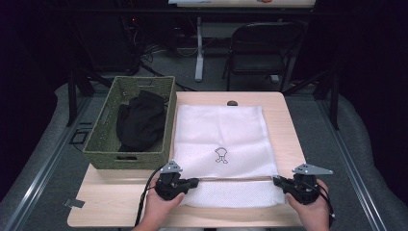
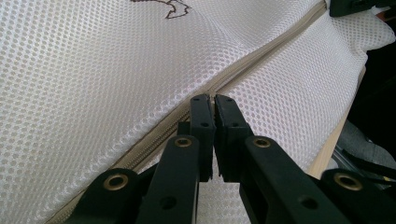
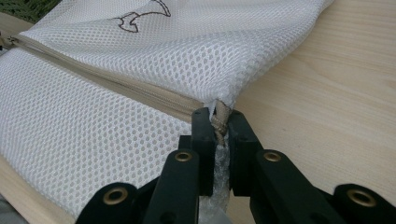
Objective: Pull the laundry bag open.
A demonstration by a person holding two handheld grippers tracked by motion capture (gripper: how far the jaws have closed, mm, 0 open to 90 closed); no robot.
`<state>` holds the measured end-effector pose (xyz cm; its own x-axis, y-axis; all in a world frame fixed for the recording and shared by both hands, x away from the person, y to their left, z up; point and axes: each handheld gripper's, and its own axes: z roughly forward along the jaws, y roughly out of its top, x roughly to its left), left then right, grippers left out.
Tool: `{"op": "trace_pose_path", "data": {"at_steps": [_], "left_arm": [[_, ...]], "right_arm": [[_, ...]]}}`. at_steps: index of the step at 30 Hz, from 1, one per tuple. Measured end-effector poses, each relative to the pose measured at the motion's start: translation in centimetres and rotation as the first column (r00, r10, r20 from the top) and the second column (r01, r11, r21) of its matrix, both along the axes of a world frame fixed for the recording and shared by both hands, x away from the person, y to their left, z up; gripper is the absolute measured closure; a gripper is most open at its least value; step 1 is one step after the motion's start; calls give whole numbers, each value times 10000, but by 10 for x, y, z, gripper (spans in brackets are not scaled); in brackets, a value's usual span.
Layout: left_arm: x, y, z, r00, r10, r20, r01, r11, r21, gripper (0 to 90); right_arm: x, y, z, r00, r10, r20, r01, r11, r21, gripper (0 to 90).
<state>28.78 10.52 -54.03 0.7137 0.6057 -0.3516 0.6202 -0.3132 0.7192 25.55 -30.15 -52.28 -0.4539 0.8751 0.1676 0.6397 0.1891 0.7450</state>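
Observation:
A white mesh laundry bag [image 1: 219, 130] lies flat on the wooden table [image 1: 110, 195], with a beige zipper [image 1: 235, 179] running across its near end. My left gripper [image 1: 195, 182] is at the zipper's left end. In the left gripper view its jaws [image 2: 214, 100] are shut with their tips on the zipper line [image 2: 261, 56]; I cannot tell whether anything thin is pinched there. My right gripper [image 1: 277, 181] is shut on the bag's right corner, pinching the beige zipper end tab [image 3: 220, 116] between its jaws [image 3: 218, 119].
A green woven basket [image 1: 98, 130] stands on the table's left side, touching the bag, with a black garment [image 1: 139, 120] inside. A folding chair [image 1: 260, 48] and a desk leg stand beyond the far edge. Bare wood shows right of the bag [image 3: 327, 93].

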Motion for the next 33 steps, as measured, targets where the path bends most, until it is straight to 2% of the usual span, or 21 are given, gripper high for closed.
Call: {"op": "trace_pose_path", "data": {"at_steps": [12,14,15,16,17,20,24,25,26,27,29,33], "left_arm": [[-2,2,-1,9998,169,-38,-170,9997,-175,874],[-2,5,0,9997,226,-4,-226,9996,-142,874],[-1,7,0,9998,189,-71,-190,9996,-201,874],[-2,7,0,9997,212,-101,-214,9995,-215,874],[-3,7,1,9997,213,-82,-214,9996,-170,874],[-3,7,2,9998,162,78,-163,9998,66,874],[-3,8,1,9999,164,55,-164,9998,55,874],[-3,9,1,9997,197,147,-200,9995,246,875],[-3,10,1,9997,199,168,-204,9993,319,875],[-2,12,1,9997,233,75,-234,9995,206,874],[-2,16,1,9996,290,-39,-289,9995,82,874],[-1,19,3,9996,285,41,-286,9994,186,874]], "right_arm": [[0,1,0,10000,45,71,-44,10000,-40,835],[0,-1,0,9999,-68,78,70,9997,-242,835],[0,-1,0,9999,-68,78,70,9997,-242,835],[0,-2,-1,10000,-19,57,19,10000,-25,835],[-1,-2,0,10000,-20,11,20,10000,56,835],[-1,1,-1,10000,22,39,-22,9999,-105,835],[-1,1,-1,9999,93,42,-93,9999,-50,835],[-1,1,-1,10000,87,29,-86,9999,-93,835],[-1,1,-1,10000,-1,73,3,9994,-355,835],[-1,0,-2,9999,-59,111,64,9986,-518,835],[-1,-4,-2,10000,-91,33,92,9999,-111,835],[-1,-2,-2,10000,-1,11,1,9998,-198,835]]}}
